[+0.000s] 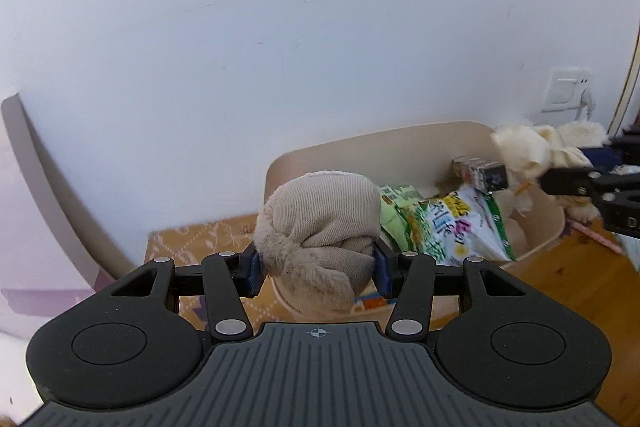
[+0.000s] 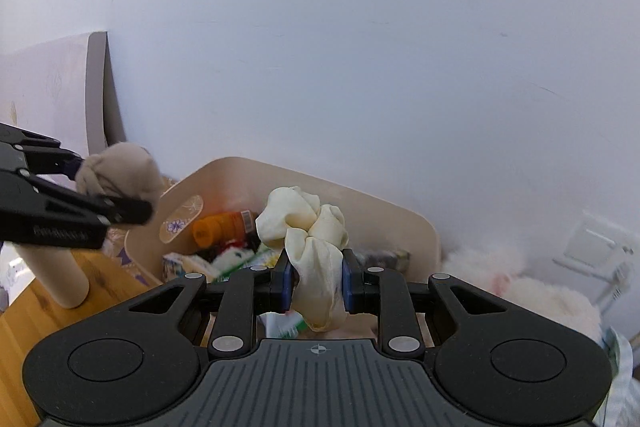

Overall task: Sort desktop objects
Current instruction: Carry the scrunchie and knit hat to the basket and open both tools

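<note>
My left gripper (image 1: 318, 269) is shut on a beige knotted sock bundle (image 1: 320, 227) and holds it above the near left rim of a beige plastic bin (image 1: 540, 223). It also shows in the right wrist view (image 2: 116, 173). My right gripper (image 2: 316, 285) is shut on a cream knotted cloth bundle (image 2: 308, 227) and holds it over the same bin (image 2: 360, 203). In the left wrist view the cream bundle (image 1: 524, 147) hangs over the bin's right end.
The bin holds snack packets (image 1: 460, 223), a small dark box (image 1: 480, 171) and an orange bottle (image 2: 220, 227). A fluffy white thing (image 2: 520, 291) lies right of the bin. A beige cylinder (image 2: 60, 275) stands on the wooden table (image 1: 580, 287). A white wall with a socket (image 1: 568, 91) is close behind.
</note>
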`<state>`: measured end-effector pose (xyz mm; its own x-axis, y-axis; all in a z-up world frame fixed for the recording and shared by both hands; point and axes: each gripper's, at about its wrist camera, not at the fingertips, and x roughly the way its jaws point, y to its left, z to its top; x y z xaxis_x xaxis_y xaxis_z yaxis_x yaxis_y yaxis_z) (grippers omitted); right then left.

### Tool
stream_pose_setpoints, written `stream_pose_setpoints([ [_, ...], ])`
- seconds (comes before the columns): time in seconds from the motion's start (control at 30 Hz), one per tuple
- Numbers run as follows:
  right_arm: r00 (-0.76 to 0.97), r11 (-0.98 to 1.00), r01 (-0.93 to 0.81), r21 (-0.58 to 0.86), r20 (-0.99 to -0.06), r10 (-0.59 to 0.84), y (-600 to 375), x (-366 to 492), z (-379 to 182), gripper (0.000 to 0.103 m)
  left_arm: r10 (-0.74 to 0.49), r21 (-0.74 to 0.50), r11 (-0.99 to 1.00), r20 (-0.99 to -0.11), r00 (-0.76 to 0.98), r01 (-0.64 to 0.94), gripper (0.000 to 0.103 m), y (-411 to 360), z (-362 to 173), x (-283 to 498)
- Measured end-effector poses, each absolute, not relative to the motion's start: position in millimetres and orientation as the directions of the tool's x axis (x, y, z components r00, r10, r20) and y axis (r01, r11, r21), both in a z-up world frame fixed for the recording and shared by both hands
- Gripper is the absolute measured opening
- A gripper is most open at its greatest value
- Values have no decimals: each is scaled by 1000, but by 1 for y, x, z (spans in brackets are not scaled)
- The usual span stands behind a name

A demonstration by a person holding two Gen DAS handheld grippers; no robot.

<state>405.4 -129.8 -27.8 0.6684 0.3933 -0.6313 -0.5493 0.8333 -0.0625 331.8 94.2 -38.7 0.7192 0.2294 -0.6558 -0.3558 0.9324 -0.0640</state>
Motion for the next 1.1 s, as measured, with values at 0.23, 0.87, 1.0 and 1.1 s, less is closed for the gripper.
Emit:
stream_pose_setpoints([
  [0.23, 649, 815, -572, -94, -660, 379, -93, 435, -43, 22, 235, -1, 947, -681, 694, -322, 52, 91, -55, 365],
  [0.87, 654, 823, -558, -108, -668, 356, -99, 442, -59, 76, 181, -16, 959, -733, 655, -283, 80, 85, -81, 393],
  [1.0, 679, 840, -535, -91, -638, 363, -114, 427, -49, 78, 176, -17, 961, -734, 656, -276, 81, 80, -76, 380],
  [1.1, 702, 845, -524, -106, -616, 358, -116, 416, -45, 85, 177, -6, 964, -732, 658, -266, 81, 75, -73, 375],
])
